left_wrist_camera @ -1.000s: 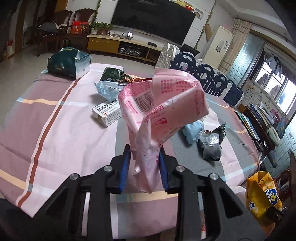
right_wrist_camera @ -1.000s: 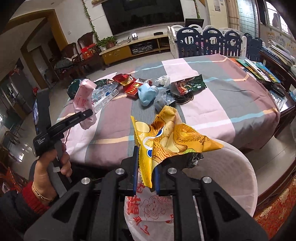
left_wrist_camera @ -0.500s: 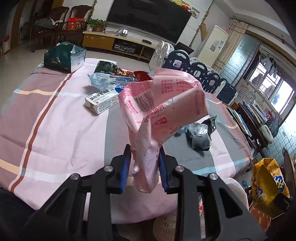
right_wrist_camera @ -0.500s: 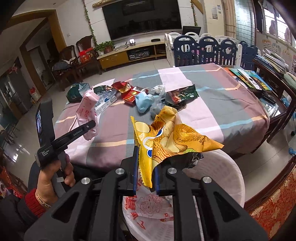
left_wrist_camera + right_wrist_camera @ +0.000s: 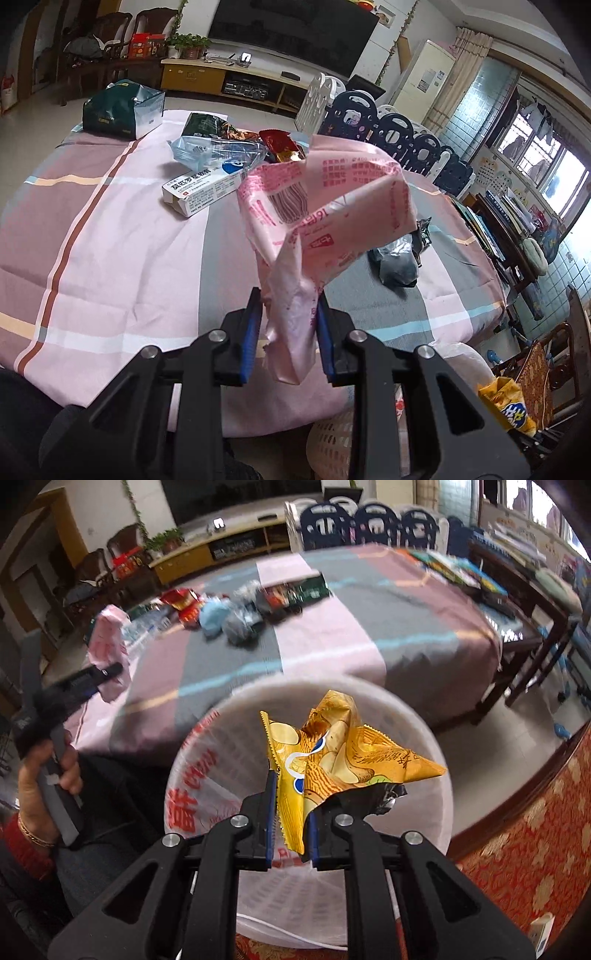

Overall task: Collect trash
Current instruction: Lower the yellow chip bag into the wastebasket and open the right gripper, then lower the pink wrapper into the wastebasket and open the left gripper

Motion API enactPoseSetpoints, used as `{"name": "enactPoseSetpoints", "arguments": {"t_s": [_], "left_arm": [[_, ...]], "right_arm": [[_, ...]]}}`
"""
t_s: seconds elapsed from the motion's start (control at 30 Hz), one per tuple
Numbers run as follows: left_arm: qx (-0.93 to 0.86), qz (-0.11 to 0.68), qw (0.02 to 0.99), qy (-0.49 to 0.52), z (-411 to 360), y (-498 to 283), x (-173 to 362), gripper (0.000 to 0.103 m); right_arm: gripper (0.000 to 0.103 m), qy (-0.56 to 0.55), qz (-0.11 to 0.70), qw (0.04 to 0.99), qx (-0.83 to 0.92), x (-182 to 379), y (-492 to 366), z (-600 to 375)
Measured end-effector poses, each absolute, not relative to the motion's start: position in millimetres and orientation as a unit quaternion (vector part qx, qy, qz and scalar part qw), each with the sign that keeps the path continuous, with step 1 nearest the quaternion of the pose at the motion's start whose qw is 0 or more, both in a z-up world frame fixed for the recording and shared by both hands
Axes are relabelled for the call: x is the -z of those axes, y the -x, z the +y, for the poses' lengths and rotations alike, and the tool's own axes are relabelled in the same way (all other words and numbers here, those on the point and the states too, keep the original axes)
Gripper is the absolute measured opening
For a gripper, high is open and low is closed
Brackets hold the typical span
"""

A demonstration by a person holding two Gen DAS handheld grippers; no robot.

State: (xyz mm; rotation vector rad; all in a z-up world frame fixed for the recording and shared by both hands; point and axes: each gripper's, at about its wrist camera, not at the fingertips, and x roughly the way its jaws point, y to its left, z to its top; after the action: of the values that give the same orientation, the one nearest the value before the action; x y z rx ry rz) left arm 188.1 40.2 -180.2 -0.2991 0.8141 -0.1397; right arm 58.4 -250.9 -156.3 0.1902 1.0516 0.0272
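Yellow chip bag (image 5: 332, 760) is pinched in your right gripper (image 5: 290, 812), angled steeply down over the white lined bin (image 5: 207, 775); get it lower before letting go. Left gripper (image 5: 288, 336), jaws clamped on the pink wrapper (image 5: 321, 214), tilts down over the counter (image 5: 110, 240).

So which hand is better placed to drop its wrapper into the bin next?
Right. The right gripper holds the yellow chip bag directly above the white bin, while the left gripper holds the pink wrapper over the table.
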Motion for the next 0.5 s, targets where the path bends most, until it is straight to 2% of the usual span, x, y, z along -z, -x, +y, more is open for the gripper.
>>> {"name": "enactPoseSetpoints", "arguments": {"t_s": [0.07,0.13,0.2,0.33,0.5], "left_arm": [[0.066,0.395,0.905,0.143,39.8,-187.7,180.5,0.028],[0.062,0.398,0.904,0.143,40.1,-188.8,182.3,0.028],[0.059,0.402,0.902,0.142,39.9,-190.3,184.0,0.028],[0.057,0.403,0.903,0.139,38.2,-190.6,184.1,0.028],[0.055,0.404,0.902,0.143,39.7,-190.6,184.4,0.028]], "right_arm": [[0.03,-0.106,0.515,0.85,-0.015,165.8,-56.6,-250.3],[0.053,-0.106,0.512,0.852,-0.013,165.1,-53.8,-249.4],[0.068,-0.106,0.5,0.859,-0.012,159.0,-50.5,-249.0],[0.077,-0.108,0.471,0.875,-0.011,142.4,-45.0,-252.6],[0.08,-0.132,0.45,0.883,-0.007,131.1,-42.3,-262.7]]}}
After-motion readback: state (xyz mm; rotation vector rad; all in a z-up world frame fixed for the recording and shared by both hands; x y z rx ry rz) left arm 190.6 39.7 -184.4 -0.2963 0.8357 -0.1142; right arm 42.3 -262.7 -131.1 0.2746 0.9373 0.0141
